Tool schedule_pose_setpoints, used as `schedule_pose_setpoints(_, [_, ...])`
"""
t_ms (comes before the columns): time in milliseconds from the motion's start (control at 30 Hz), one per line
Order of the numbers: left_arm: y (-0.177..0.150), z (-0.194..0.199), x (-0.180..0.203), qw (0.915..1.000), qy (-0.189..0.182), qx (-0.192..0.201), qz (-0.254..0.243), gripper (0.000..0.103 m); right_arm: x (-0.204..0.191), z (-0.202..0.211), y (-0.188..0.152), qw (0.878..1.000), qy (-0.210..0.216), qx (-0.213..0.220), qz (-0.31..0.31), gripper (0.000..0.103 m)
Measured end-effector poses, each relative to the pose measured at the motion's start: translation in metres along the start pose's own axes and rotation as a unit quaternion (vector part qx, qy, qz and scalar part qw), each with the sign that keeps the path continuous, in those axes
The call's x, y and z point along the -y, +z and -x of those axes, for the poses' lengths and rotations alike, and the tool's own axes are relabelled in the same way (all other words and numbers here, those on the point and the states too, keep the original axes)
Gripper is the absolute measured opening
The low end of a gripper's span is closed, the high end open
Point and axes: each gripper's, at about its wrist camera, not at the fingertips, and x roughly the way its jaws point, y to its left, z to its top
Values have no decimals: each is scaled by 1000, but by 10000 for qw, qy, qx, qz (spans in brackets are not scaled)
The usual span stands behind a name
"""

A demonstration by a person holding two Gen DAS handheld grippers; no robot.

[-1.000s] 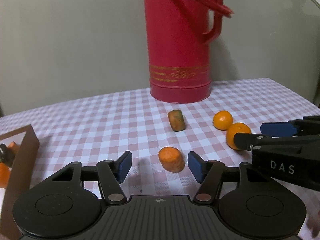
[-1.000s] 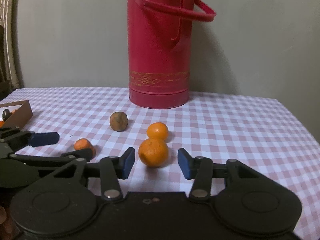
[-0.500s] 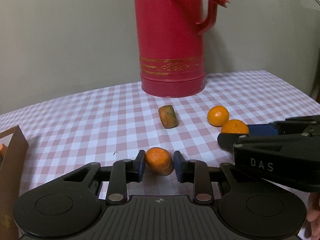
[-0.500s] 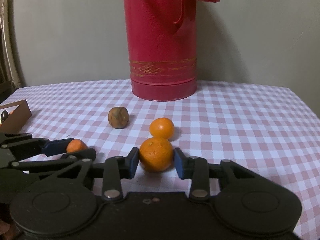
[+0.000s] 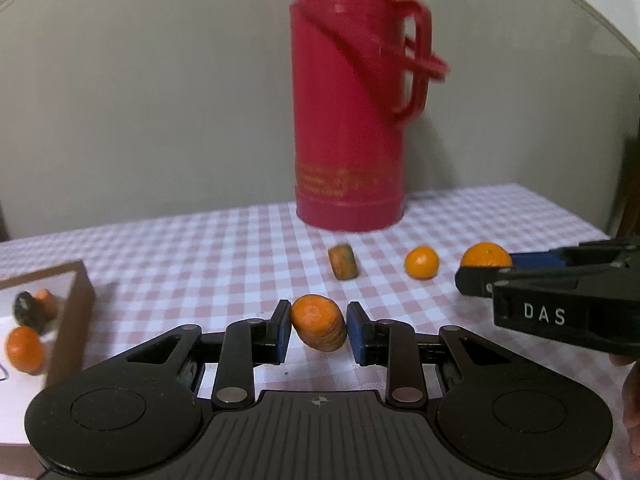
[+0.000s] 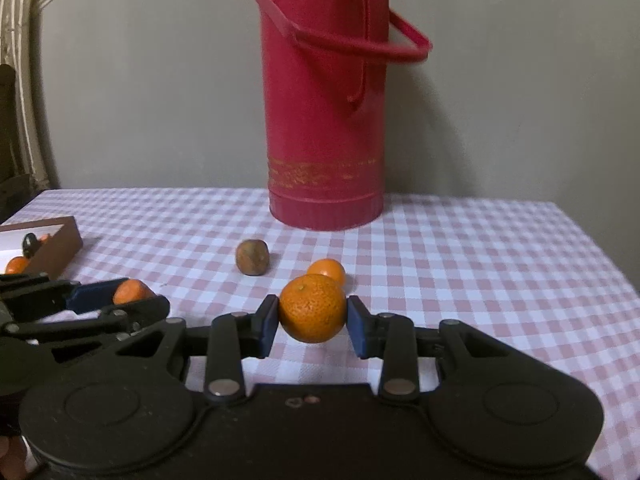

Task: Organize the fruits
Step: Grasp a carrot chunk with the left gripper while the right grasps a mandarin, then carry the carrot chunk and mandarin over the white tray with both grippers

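Fruits split between grippers: left gripper [image 5: 316, 334] jaws clamped on flattened orange fruit [image 5: 319, 322], right gripper [image 6: 312, 325] jaws clamped on round orange [image 6: 312, 307], both above checkered table [image 6: 460, 264]. Small orange [image 6: 327, 271], brownish fruit [image 6: 251, 257] lying near red thermos [image 6: 324, 120]; more in brown box [image 5: 76, 304].

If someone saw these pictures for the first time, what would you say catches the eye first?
The tall red flask at the back of the checked tablecloth dominates both views. Next, each claw is shut on fruit: the right claw on a mandarin, the left claw on a smaller orange fruit. A brown box holding more fruit sits at the left.
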Motion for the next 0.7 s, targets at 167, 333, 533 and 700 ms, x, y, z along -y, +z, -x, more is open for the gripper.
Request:
schedule_pose_setpoints(167, [-7,31,-13,9998,58,168,49,30,-11,26,-7,9999,-24,140,46,28])
schedule_pose_setpoints(333, [-16,60,-28,9995,121,252,170,30,-26,52,-19,9997,34,187,168,28])
schedule_pose_setpoints(533, [-25,92,-40,9988,228,375,213,30,-44,77,-33,9989,105,260,370,28])
schedule_pose_setpoints(700, [-33,117,-52,9979,358,475,239,30,-53,94,-41,9985,200,285,412,28])
